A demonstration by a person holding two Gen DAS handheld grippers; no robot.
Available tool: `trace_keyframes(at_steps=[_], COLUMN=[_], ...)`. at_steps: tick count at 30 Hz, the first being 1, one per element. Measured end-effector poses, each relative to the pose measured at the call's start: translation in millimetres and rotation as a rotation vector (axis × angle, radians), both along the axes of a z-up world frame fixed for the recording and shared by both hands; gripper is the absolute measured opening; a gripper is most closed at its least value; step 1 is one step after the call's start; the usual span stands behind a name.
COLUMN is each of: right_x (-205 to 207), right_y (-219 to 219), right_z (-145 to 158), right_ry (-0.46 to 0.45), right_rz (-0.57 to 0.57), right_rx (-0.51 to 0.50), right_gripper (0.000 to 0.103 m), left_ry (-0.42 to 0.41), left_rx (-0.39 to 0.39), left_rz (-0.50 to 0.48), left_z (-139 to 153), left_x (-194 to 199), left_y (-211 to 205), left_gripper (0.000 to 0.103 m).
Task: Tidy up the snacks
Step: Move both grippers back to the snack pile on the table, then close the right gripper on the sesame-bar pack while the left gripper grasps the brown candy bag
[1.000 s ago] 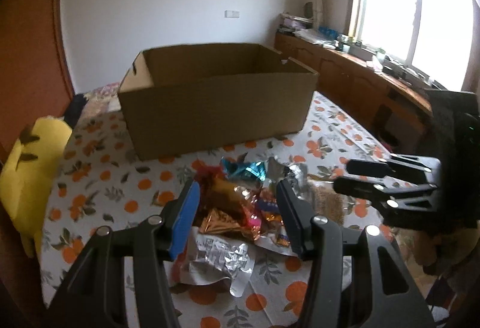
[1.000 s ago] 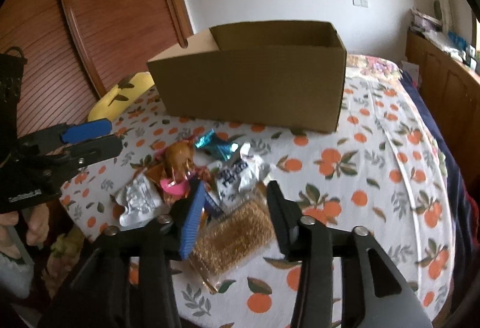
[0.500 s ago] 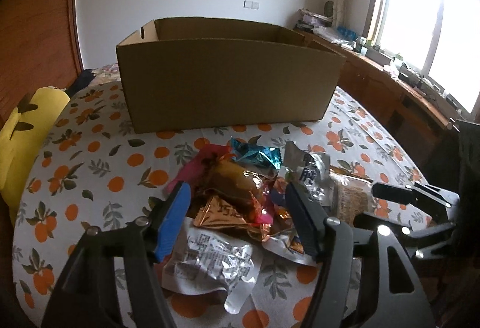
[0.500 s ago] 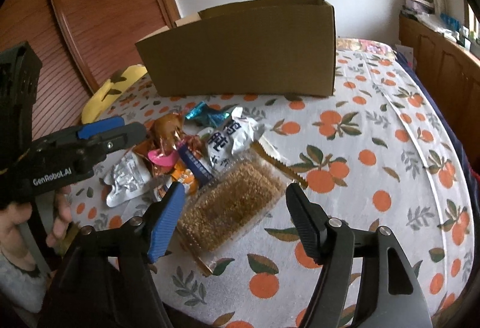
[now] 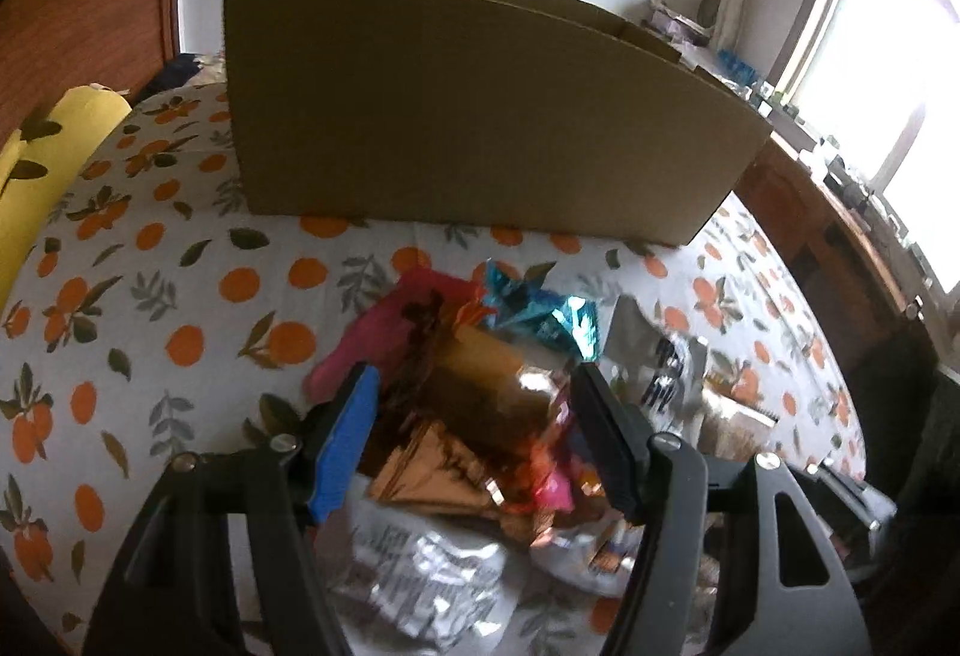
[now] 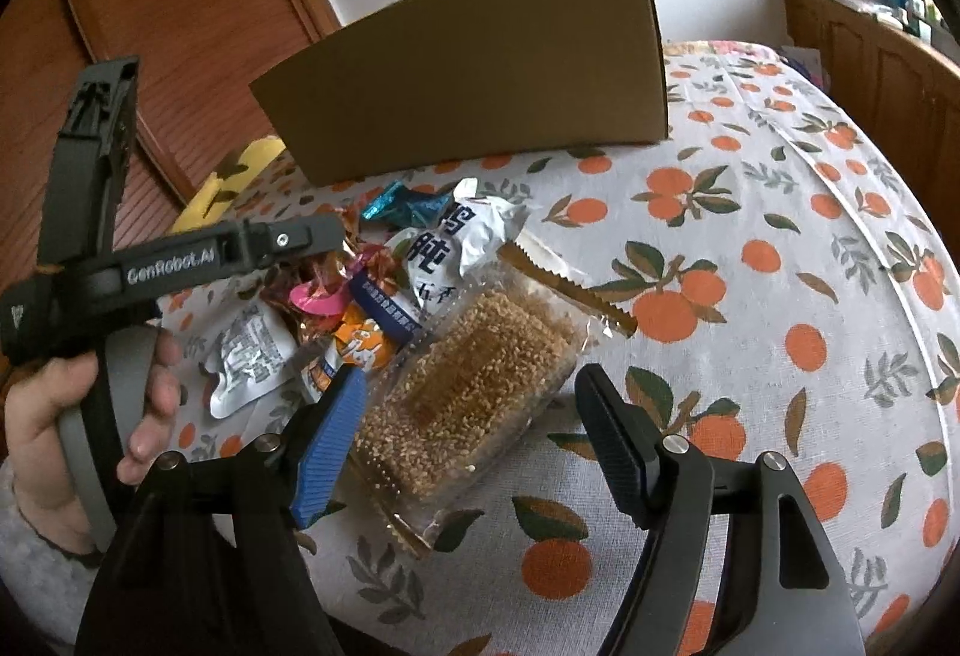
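A pile of snack packets lies on the orange-print tablecloth (image 5: 150,308) in front of a brown cardboard box (image 5: 468,110). My left gripper (image 5: 474,440) is open, low over the pile, its jaws either side of a brown-gold foil packet (image 5: 474,416). A teal packet (image 5: 540,314) and a pink one (image 5: 384,326) lie behind it. My right gripper (image 6: 468,446) is open, its jaws either side of a clear pack of sesame bar (image 6: 474,380). The left gripper also shows in the right wrist view (image 6: 288,242), above the pile. The box (image 6: 480,74) stands behind.
A white packet with blue print (image 6: 456,242) and a silver packet (image 6: 246,350) lie in the pile. A yellow cushion (image 5: 42,170) sits at the table's left edge. Wooden cabinets (image 5: 840,212) and a window are at the right.
Both grippers have dropped lower and moved forward to the pile. The left now straddles the brown-gold packet, the right the sesame bar pack. Both stay open.
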State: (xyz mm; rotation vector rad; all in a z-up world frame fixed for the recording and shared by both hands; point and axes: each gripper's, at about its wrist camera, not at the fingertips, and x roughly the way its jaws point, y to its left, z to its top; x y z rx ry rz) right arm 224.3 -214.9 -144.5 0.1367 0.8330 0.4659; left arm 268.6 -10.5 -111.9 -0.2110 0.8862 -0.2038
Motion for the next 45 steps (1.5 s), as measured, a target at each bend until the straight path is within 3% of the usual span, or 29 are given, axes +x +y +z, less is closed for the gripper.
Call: trace_keyframes(at_steps=[3, 8, 13, 16, 22, 24, 28, 32, 33, 35, 38, 45], right_x=[-0.3, -4.3, -9.9, -10.2, -10.7, -11.2, -13.1, -8.4, -6.4, -2.5, 3.0, 14.2], right_y=[0.2, 3.5, 7.0, 6.4, 6.1, 7.4, 7.5, 7.7, 7.5, 3.7, -13.5, -42.6], right_z=[-0.1, -2.5, -4.3, -4.2, -5.9, -6.2, -6.5, -4.7, -3.7, -0.7, 3.5, 7.0], right_ry=[-0.005, -0.039, -0.065, -0.066, -0.08, -0.082, -0.083, -0.061, -0.056, -0.044, -0.019, -0.011], right_rz=[-0.004, -0.008, -0.013, -0.013, -0.009, -0.01, -0.01, -0.008, -0.003, 0.005, 0.003, -0.051], right_rx=[0.003, -0.014, -0.04, -0.038, -0.042, -0.046, -0.045, -0.049, -0.054, -0.061, -0.042, -0.102], right_gripper=[0.074, 0.074, 0.074, 0.074, 0.074, 0.074, 0.074, 0.074, 0.072, 0.054, 0.035, 0.032], left_ry=[0.019, 0.036, 0.03, 0.011, -0.023, -0.039, -0.049, -0.053, -0.052, -0.049, -0.036, -0.03], left_rx=[-0.042, -0.035, 0.106, 0.136, 0.142, 0.149, 0.17, 0.221, 0.222, 0.212, 0.19, 0.181], left_rz=[0.012, 0.049, 0.058, 0.049, 0.014, 0.007, -0.009, -0.036, -0.039, -0.045, -0.061, -0.033], left_z=[0.1, 0.5, -6.8, -9.4, -7.0, -3.6, -3.2, -5.6, -6.1, -6.3, -5.8, -4.8], left_x=[7.5, 19.0, 23.3, 22.8, 16.8, 12.1, 11.8, 12.2, 11.9, 11.6, 10.5, 10.4], left_y=[-0.4, -4.8, -22.4, -25.8, -22.3, -20.1, -22.0, -31.6, -32.3, -30.6, -24.5, -8.0], left_gripper=[0.066, 0.066, 0.066, 0.065, 0.052, 0.043, 0.042, 0.051, 0.051, 0.052, 0.051, 0.051])
